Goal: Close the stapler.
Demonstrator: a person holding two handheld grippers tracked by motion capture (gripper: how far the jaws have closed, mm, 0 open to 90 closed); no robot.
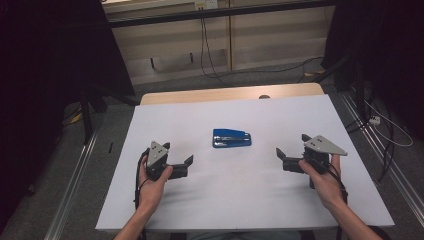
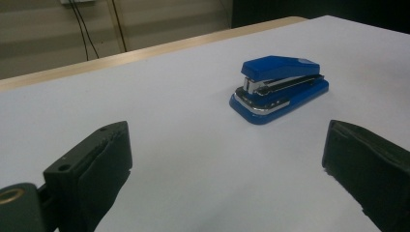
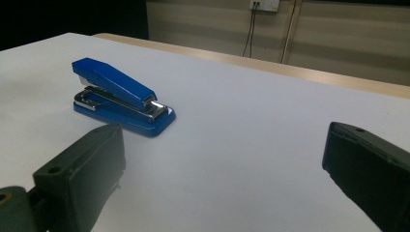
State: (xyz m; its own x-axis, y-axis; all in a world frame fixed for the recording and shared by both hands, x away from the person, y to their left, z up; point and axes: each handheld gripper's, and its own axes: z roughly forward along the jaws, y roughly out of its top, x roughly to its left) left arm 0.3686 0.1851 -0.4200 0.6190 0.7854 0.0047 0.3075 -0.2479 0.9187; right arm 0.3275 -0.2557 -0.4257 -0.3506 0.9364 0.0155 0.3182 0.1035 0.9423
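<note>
Stapler [image 1: 231,138] lies between left gripper [image 1: 179,159] and right gripper [image 1: 291,151], untouched.

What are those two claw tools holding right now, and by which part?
Nothing. The left gripper and right gripper are both open and empty; the blue stapler lies untouched on the table between them.

Glossy blue plastic stapler [image 2: 279,87] w/ chrome metal.
</note>
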